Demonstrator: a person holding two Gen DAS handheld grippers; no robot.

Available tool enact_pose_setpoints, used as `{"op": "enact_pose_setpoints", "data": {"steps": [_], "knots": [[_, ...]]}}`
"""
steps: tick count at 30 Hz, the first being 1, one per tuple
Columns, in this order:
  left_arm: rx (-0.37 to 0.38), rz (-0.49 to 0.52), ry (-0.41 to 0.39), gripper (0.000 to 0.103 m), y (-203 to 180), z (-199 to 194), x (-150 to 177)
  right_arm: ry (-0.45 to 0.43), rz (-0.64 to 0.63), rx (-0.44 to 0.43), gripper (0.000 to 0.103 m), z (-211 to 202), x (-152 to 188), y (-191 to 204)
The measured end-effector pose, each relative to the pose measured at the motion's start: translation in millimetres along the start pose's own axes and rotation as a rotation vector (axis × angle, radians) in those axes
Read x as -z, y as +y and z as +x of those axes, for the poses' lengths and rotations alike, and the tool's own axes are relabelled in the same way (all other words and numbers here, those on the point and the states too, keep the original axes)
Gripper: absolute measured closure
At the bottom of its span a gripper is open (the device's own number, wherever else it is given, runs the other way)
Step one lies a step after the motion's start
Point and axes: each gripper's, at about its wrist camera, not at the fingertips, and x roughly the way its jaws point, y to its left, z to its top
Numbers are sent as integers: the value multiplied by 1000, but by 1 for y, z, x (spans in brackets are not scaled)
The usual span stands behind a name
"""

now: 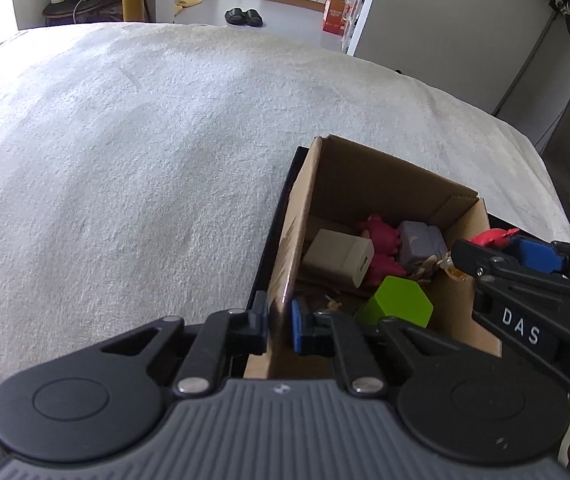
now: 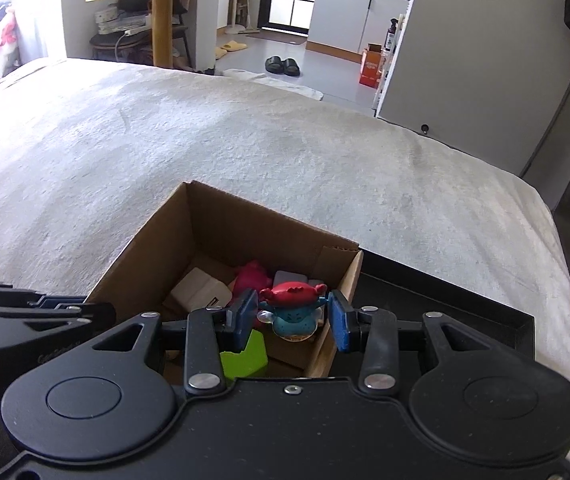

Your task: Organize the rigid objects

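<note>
On a bed covered with a pale, nubbly blanket (image 1: 125,160), the left wrist view looks down along the left gripper (image 1: 279,328); its two blue-padded fingers are pinched almost together on the near left wall of an open brown cardboard box (image 1: 293,248), one pad outside the wall, one inside, steadying the box; inside the box lie a beige rectangular charger block (image 1: 339,258), a dark pink knobbly rubber toy (image 1: 381,240), a grey blocky figure (image 1: 421,242) and a bright green faceted plastic block (image 1: 399,304); the right gripper (image 1: 525,258) enters from the right edge, above the box's right rim, carrying a small toy with a red crab-like cap (image 1: 493,236).

In the right wrist view, the right gripper (image 2: 291,318) stands partly open, its pads closed against the sides of the small figurine, red crab cap above a teal round body (image 2: 293,312); the figurine sits upright between the pads, hanging over the near right corner of the cardboard box (image 2: 189,240), so the open box lies directly below and slightly ahead of it; the left gripper (image 2: 65,308) shows at the left edge on the box wall; the box rests in a shallow black tray (image 2: 465,312); judged from this, release over the box is the step in hand.
</note>
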Motion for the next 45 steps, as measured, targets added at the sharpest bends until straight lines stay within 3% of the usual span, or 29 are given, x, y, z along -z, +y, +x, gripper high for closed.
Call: {"op": "enact_pose_setpoints", "data": {"steps": [16, 20, 28, 36, 45], "knots": [[-52, 21, -3, 85, -9, -28, -2, -36, 66, 12, 60, -37, 12, -12], [-63, 35, -20, 71, -13, -41, 0, -52, 89, 14, 53, -50, 19, -17], [-75, 68, -62, 57, -24, -70, 6, -92, 125, 20, 53, -75, 29, -27], [-75, 109, -98, 36, -34, -95, 12, -118, 168, 20, 50, -98, 41, -36], [-83, 135, -125, 30, -37, -120, 21, -138, 219, 28, 38, -120, 55, -44]]}}
